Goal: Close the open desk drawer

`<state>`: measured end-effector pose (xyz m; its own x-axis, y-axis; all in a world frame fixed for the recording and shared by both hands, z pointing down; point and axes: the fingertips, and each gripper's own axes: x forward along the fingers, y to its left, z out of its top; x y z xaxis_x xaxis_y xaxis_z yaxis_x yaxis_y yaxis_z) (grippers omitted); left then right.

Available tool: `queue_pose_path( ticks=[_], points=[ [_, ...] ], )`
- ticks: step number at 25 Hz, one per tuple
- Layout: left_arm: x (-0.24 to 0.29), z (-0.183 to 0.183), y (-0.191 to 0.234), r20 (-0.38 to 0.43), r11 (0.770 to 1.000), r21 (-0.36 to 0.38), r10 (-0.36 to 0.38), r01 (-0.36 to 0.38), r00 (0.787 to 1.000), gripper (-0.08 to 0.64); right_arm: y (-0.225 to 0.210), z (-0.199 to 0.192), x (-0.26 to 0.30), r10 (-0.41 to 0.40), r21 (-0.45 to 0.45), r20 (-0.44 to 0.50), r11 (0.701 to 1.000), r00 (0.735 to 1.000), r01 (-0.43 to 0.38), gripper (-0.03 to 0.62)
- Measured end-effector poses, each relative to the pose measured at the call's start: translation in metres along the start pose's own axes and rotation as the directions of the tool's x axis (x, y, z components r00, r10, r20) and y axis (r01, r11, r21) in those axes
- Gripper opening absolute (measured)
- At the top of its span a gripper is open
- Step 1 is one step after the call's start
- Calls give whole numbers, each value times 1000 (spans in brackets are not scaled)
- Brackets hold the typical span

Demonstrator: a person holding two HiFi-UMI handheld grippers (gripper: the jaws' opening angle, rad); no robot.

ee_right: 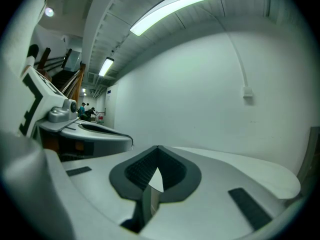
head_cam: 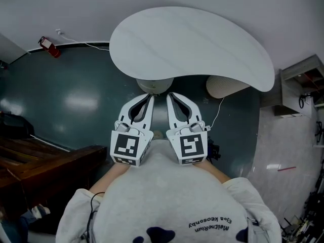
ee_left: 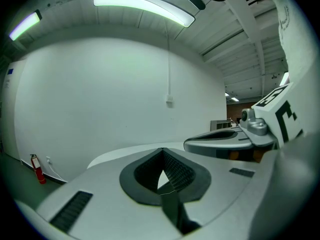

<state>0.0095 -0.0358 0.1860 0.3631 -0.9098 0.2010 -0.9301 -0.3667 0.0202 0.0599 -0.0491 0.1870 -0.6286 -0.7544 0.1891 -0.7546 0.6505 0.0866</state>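
Left gripper (head_cam: 148, 99) and right gripper (head_cam: 172, 98) both pinched closed on nothing by the white table's (head_cam: 192, 44) near edge, no drawer visible anywhere; guessing it's rigid, so push its front.

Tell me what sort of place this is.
Likely an indoor office or lab: a white curved table, a fire extinguisher by the wall, strip lights overhead, and a shiny dark floor.

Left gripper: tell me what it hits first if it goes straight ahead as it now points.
Probably the white table: the left gripper, jaws shut, aims at its near edge. Its height against the top is unclear; passing over it, the wall comes next.
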Motion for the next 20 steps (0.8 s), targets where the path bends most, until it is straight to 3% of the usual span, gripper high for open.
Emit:
queue_pose_path(
  ticks=[20],
  points=[
    [-4, -13, 1, -12, 1000, -20, 17, -17, 1000, 6, 1, -11, -3, 15, 1, -31, 1000, 999, -15, 15]
  ],
)
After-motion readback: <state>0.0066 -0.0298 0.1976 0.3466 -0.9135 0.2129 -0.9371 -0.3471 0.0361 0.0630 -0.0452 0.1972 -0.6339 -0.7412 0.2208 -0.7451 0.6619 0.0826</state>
